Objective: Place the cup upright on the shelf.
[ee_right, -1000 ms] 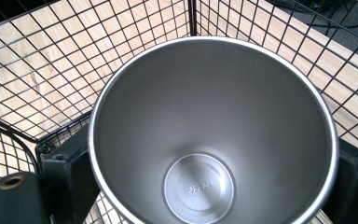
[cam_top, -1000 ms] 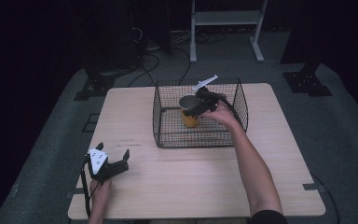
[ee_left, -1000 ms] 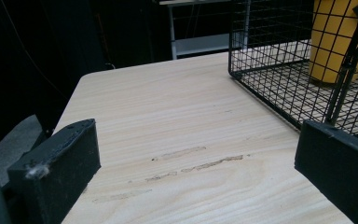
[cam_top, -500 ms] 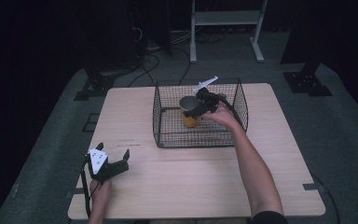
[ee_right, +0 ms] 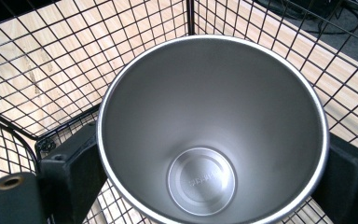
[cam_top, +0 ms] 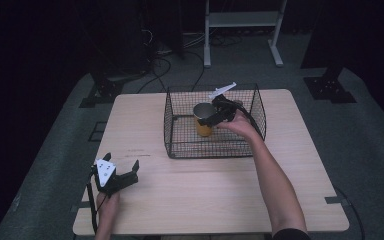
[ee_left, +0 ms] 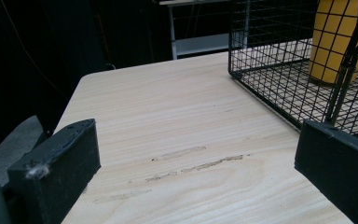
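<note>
A yellow cup [cam_top: 203, 122] with a bare steel inside [ee_right: 214, 126] stands upright in a black wire basket [cam_top: 215, 150] at the back middle of the table. My right gripper [cam_top: 211, 116] reaches into the basket from the right. Its two jaws press on opposite sides of the cup just under the rim, so it is shut on the cup. The cup's base [ee_left: 324, 79] looks level with the basket floor. My left gripper [cam_top: 121, 161] rests on the table near the front left corner, open with nothing between its jaws. It points toward the basket [ee_left: 270, 70].
The light wooden table [cam_top: 205, 200] has bare room in front of the basket and on both sides. Beyond its far edge there is a dark floor with cables and a white metal stand [cam_top: 240, 20].
</note>
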A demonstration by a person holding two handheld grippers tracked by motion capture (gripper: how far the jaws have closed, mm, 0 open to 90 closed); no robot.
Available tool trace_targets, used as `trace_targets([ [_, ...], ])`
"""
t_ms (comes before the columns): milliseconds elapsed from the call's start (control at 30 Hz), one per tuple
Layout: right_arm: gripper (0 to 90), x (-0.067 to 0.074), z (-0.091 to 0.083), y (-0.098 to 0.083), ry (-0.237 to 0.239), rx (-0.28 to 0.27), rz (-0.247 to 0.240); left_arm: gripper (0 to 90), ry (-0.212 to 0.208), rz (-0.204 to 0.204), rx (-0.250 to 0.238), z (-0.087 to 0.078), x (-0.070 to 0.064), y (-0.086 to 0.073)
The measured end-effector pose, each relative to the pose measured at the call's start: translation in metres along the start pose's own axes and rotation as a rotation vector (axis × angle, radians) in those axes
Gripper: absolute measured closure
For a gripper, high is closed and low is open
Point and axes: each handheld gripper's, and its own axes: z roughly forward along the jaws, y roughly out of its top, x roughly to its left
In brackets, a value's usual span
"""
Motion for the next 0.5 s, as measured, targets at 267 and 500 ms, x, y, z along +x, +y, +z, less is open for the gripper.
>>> trace_targets([
  [267,9.2,0.0014,-0.0002,-0.0001,-0.007,0.001,-0.004,0.0,0.000,-0.001,0.000,0.0001,0.0000,0.0000],
  [500,9.1,0.0018,-0.0002,0.0003,-0.010,0.000,-0.005,0.0,0.000,0.000,0.000,0.0000,0.0000,0.0000],
])
